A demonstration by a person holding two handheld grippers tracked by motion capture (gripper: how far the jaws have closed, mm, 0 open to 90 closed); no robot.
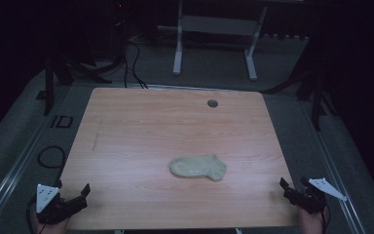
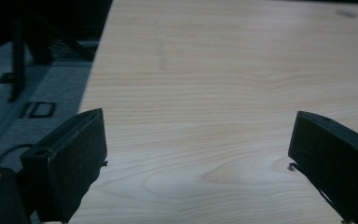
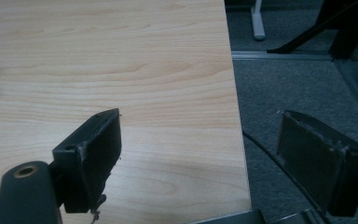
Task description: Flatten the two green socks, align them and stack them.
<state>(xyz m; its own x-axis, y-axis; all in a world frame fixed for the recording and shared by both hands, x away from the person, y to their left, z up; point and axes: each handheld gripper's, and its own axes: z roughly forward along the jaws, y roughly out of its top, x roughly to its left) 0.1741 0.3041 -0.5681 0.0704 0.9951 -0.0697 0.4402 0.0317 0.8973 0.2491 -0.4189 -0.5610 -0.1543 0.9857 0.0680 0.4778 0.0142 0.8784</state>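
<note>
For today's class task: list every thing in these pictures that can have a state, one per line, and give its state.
sock: lying flat on the table, touched by neither gripper
left gripper: open, holding nothing, at the near left corner
right gripper: open, holding nothing, at the near right corner
table: bare wood around the sock

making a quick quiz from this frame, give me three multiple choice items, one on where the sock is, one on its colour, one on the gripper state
1. Where does the sock lie on the table?
A. far left corner
B. near middle, between both grippers
C. over the round hole

2. What colour is it?
A. pale beige
B. red
C. black

3. How do the left gripper and right gripper stand?
A. both shut
B. one holds the sock
C. both open, empty

Key: B, it rests toward the near edge; A, the cloth looks pale; C, a wide gap shows between each pair of jaws.
</note>
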